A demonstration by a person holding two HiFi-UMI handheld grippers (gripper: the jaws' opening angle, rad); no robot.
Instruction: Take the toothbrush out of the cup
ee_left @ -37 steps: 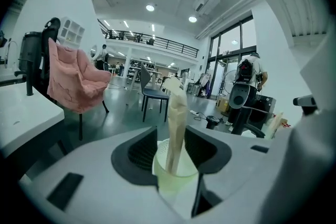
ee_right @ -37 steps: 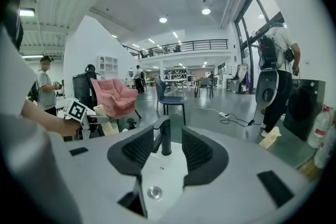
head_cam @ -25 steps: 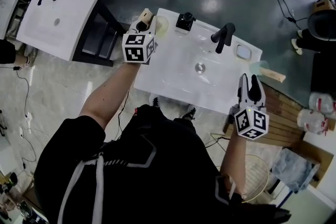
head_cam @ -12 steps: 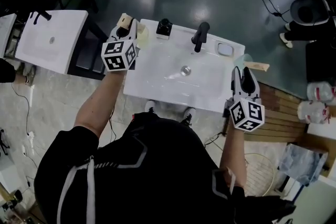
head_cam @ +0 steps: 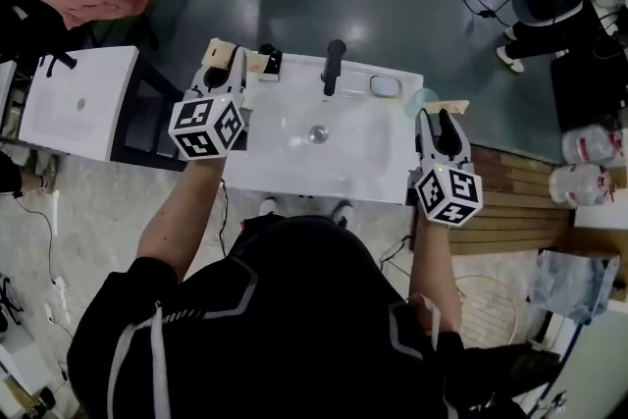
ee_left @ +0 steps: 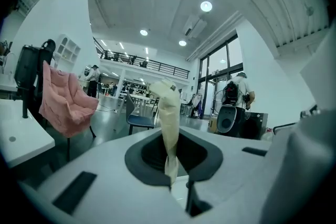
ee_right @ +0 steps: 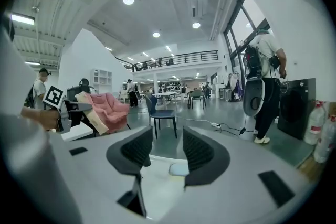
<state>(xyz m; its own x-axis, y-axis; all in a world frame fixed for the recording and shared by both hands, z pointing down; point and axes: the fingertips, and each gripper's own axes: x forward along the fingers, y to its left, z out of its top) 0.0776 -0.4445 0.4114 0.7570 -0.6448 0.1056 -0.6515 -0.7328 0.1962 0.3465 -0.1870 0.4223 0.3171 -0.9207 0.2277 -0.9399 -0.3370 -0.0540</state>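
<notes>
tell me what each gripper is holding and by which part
Left gripper: the toothbrush, pinched near its lower end, the rest standing up past the jaws. Right gripper: jaws apart, nothing held.

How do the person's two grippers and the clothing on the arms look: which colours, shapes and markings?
Both the left gripper and the right gripper have a pale grey body, two dark ribbed pads and a white cube with black square markers. The person wears a black short-sleeved top with pale stripes.
</notes>
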